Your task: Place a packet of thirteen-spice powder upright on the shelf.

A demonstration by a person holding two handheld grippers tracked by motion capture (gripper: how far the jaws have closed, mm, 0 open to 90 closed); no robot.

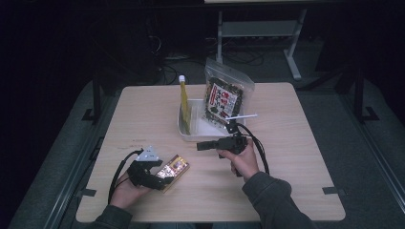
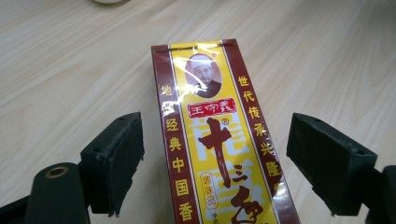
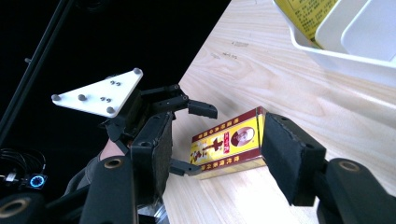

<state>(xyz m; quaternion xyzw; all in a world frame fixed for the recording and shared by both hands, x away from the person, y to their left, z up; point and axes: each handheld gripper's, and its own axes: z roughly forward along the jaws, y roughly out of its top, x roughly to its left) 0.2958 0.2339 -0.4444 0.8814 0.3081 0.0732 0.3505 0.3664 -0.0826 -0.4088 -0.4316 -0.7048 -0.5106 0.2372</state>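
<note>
Nearby, tray (image 1: 184,130) w/ snack bag (image 1: 222,98)

Both grippers are black, each trailing a black cable. The left gripper (image 1: 160,180) carries a pale grey three-cornered plate (image 3: 100,93) studded with small round knobs and screws. The right gripper (image 1: 204,146) has blocky padded jaws with brass-ringed pivot holes. The person wears dark grey sleeves (image 1: 274,200).

Colours around my fingers

Between my black left fingers (image 2: 114,158) lies a yellow box (image 2: 219,140) with maroon borders, red characters and a portrait, on the pale wood-grain desk (image 2: 70,70); beyond, a white tray (image 1: 191,132).
</note>
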